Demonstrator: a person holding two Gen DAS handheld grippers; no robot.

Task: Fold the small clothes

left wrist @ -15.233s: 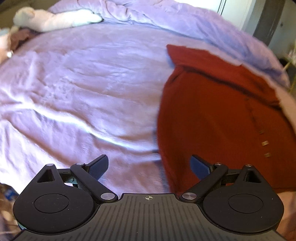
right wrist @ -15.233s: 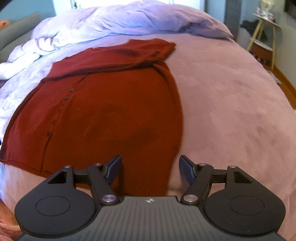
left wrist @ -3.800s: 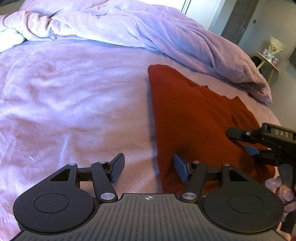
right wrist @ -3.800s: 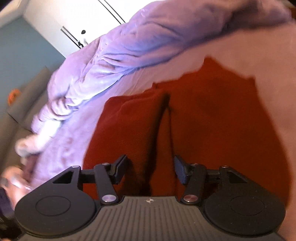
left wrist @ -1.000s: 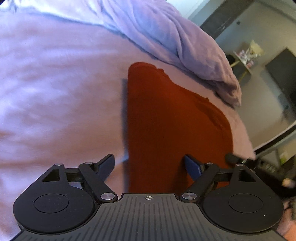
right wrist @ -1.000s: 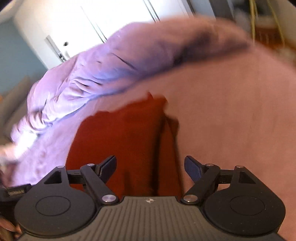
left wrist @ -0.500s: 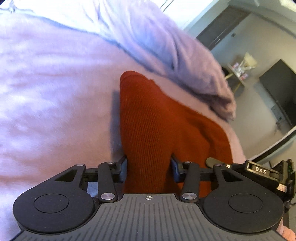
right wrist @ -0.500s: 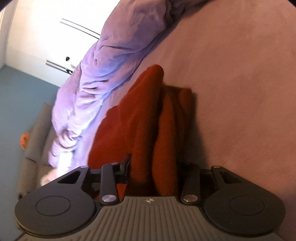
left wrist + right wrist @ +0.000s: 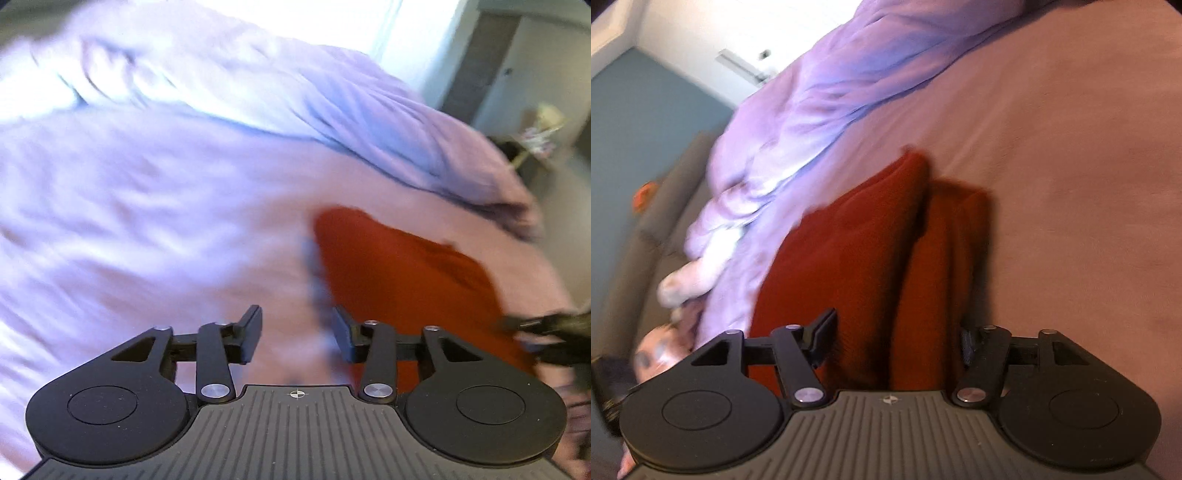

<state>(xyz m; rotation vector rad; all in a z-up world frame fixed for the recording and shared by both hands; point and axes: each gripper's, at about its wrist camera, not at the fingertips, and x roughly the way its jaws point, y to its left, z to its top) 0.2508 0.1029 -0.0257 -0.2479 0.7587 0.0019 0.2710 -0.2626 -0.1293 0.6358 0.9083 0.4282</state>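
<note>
My left gripper (image 9: 297, 338) is hanging with its jaws apart over the lilac plush bedspread (image 9: 147, 221), holding nothing. The folded rust-red knitted cardigan (image 9: 399, 273) is lying to its right. My right gripper (image 9: 897, 341) is straddling the cardigan's (image 9: 871, 258) near end, jaws spread.

Left gripper (image 9: 297, 338) held low over the bed with jaws parted, nothing between the fingers (image 9: 251, 334), right fingertip beside the edge of the red garment (image 9: 406, 273). Right gripper (image 9: 897, 341) rolled to one side, jaws spread wide around the folded red garment, whether touching it not clear.
</note>
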